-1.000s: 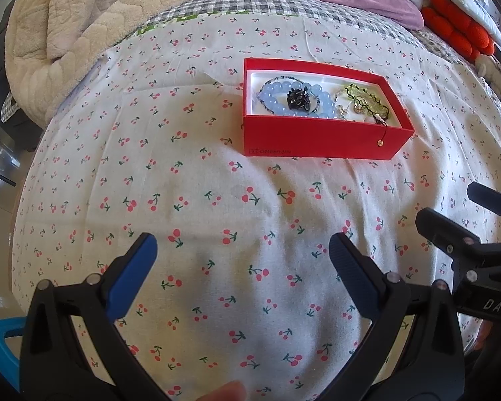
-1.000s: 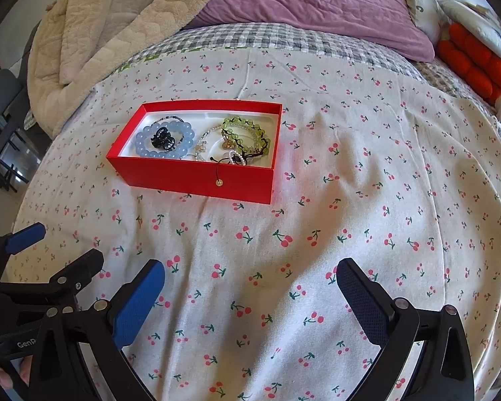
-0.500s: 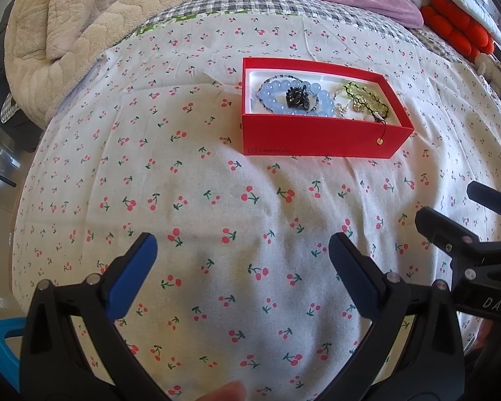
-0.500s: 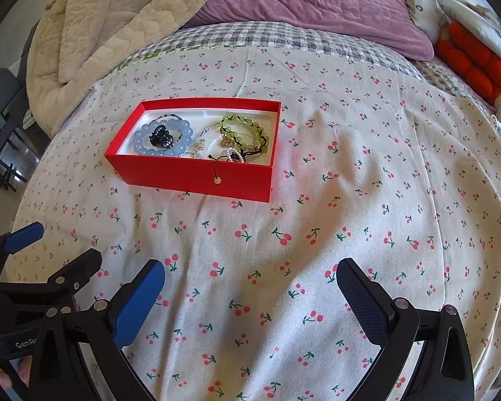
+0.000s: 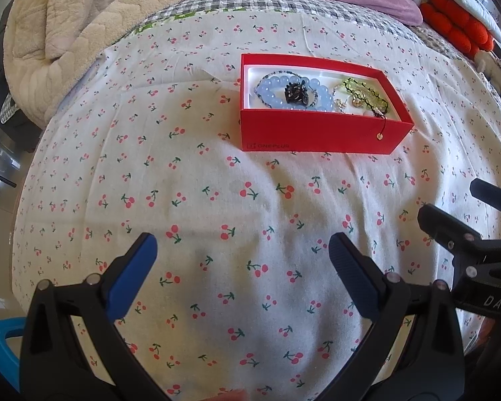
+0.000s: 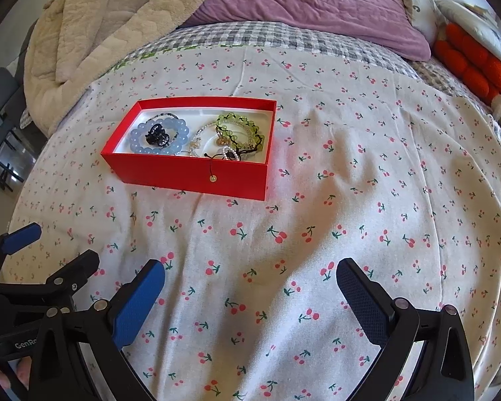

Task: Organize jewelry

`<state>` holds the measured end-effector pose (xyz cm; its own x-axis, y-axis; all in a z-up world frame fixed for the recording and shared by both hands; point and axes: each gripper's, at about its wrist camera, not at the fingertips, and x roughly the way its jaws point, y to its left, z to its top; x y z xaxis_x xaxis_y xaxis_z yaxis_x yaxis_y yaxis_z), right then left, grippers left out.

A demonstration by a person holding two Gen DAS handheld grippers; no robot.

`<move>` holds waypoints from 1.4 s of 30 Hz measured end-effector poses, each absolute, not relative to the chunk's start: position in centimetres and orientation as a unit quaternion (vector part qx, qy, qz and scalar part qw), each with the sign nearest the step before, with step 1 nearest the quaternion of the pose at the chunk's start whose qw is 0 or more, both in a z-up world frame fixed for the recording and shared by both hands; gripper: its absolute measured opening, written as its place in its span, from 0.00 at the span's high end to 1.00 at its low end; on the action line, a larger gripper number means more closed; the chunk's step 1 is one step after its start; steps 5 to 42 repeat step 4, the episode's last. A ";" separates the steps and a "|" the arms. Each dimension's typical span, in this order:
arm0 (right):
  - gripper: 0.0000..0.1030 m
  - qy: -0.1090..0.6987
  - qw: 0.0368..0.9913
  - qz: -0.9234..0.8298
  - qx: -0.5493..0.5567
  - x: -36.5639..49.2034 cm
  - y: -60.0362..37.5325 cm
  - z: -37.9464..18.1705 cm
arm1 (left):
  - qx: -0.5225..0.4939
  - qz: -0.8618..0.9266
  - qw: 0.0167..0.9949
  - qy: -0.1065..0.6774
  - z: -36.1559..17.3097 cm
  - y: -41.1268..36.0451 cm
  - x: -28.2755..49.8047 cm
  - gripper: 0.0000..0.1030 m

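A red box (image 5: 317, 137) (image 6: 190, 175) sits on the cherry-print bedsheet. Inside lie a pale blue bead bracelet (image 5: 270, 95) (image 6: 140, 142), a black hair clip (image 5: 295, 93) (image 6: 156, 134), a green bead bracelet (image 5: 367, 92) (image 6: 240, 127) and small pearl and gold pieces (image 6: 197, 145). A black cord with a gold bead (image 5: 379, 136) (image 6: 212, 178) hangs over the box's front wall. My left gripper (image 5: 242, 264) is open and empty, well in front of the box. My right gripper (image 6: 250, 287) is open and empty, in front and right of the box.
A beige blanket (image 5: 83, 16) (image 6: 93, 36) lies heaped at the back left. A purple pillow (image 6: 300, 3) and an orange plush (image 6: 474, 63) lie at the back. The bed edge drops off at the left (image 5: 13, 200).
Both views have shifted slightly; the box sits a little lower and nearer in the frame. Both grippers stay open.
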<state>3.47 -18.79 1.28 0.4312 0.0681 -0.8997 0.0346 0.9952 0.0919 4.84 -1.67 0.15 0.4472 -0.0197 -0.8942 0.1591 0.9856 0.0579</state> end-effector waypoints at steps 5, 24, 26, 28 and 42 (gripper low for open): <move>0.00 0.532 0.846 -0.001 0.040 3.2 -18.8 0.9 | 0.072 -0.047 0.847 0.525 -0.6 -1.6 4.7 0.01; 0.00 0.532 0.846 -0.001 0.040 3.2 -18.8 0.9 | 0.072 -0.047 0.847 0.525 -0.6 -1.6 4.7 0.01; 0.00 0.532 0.846 -0.001 0.040 3.2 -18.8 0.9 | 0.072 -0.047 0.847 0.525 -0.6 -1.6 4.7 0.01; 0.00 0.532 0.846 -0.001 0.040 3.2 -18.8 0.9 | 0.072 -0.047 0.847 0.525 -0.6 -1.6 4.7 0.01; 0.00 0.532 0.846 -0.001 0.040 3.2 -18.8 0.9 | 0.072 -0.047 0.847 0.525 -0.6 -1.6 4.7 0.01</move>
